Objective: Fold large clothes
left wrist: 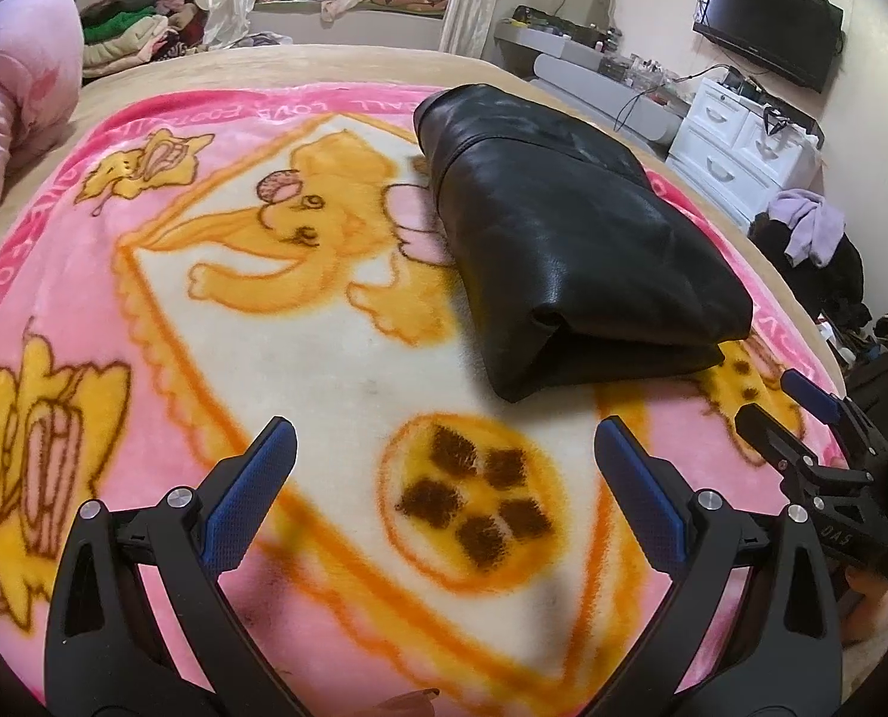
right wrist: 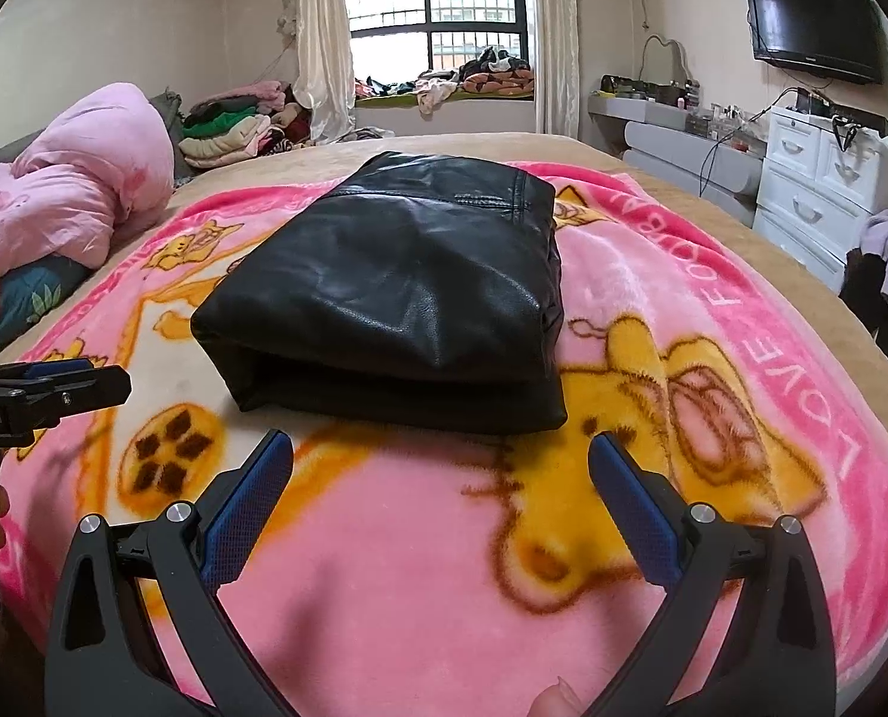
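Note:
A black leather garment (left wrist: 569, 239) lies folded into a thick rectangular bundle on the pink cartoon blanket (left wrist: 264, 358). In the right wrist view the garment (right wrist: 396, 293) sits straight ahead, its folded edge facing me. My left gripper (left wrist: 444, 448) is open and empty, just short of the bundle and to its left. My right gripper (right wrist: 441, 460) is open and empty, close in front of the bundle's near edge. The right gripper shows at the right edge of the left wrist view (left wrist: 802, 412). The left gripper shows at the left edge of the right wrist view (right wrist: 55, 382).
A pink quilt (right wrist: 73, 191) is bunched at the bed's left side. Stacked clothes (right wrist: 234, 125) lie beyond it. A white drawer unit (right wrist: 820, 179), a grey dresser (right wrist: 676, 137) and a wall TV (right wrist: 814, 24) stand right of the bed. More clothes lie on the window sill (right wrist: 473, 77).

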### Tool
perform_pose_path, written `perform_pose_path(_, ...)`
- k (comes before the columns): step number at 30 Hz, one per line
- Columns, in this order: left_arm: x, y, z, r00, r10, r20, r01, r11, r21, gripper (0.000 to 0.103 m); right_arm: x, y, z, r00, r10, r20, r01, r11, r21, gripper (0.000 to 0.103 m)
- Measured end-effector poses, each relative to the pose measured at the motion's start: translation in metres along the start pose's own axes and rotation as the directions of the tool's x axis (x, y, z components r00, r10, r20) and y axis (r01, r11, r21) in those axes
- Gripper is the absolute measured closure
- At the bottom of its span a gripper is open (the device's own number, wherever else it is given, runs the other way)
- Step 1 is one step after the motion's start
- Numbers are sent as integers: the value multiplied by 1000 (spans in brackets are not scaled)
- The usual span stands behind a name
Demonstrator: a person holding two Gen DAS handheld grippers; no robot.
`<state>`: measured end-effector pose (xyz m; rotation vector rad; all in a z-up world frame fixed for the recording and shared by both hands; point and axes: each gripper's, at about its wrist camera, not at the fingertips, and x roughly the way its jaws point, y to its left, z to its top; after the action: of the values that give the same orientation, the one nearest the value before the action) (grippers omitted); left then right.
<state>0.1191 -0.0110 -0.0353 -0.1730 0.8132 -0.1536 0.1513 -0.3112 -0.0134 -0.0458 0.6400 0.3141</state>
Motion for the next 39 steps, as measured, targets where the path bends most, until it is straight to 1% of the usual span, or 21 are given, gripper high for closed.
perform_pose_path(39,-3,4,3,1000,21,10,-22,1000,14,9,0,-4,-1,1000,-9,-13,9,1000,4,4)
